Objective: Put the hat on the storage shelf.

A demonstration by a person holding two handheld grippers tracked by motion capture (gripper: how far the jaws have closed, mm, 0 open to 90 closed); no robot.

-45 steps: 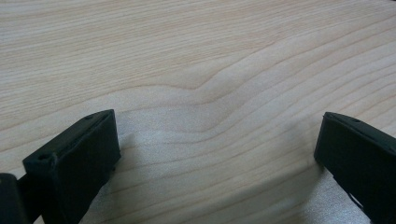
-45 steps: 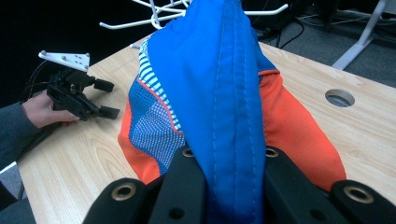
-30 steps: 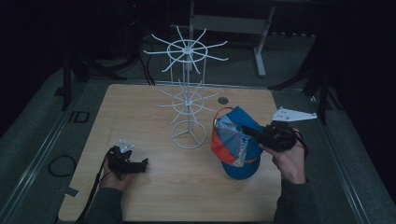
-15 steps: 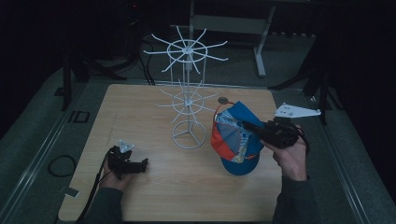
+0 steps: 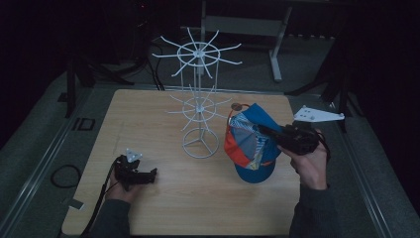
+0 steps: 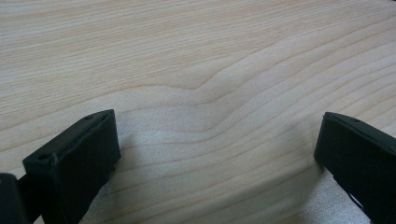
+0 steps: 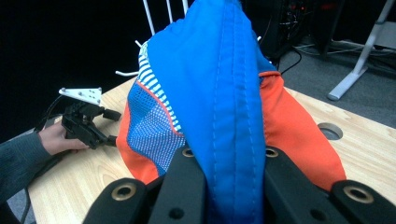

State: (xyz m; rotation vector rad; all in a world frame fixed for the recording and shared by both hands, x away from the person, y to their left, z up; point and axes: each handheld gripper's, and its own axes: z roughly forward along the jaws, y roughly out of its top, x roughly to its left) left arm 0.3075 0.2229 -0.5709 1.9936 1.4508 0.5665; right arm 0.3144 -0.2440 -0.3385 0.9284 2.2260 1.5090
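High view: your right gripper was clamped on the blue-and-orange cap, holding it up over the right part of the wooden table. The cap hung just right of the white wire rack, close to its lower ring of prongs; can't tell whether they touched. The brim pointed down toward your side of the table. Your left gripper sat low at the near left of the table, well apart from the cap and rack, pointing right.

Left gripper view: jaws stood wide apart with nothing between them, just bare table wood grain under them.

Right gripper view: jaws were pinched tight on a fold of the cap's blue fabric, orange panel on the right, mesh and striped panels on the left. Rack wires poked up behind the cap. Your left hand with the left gripper was visible farther off on the table.
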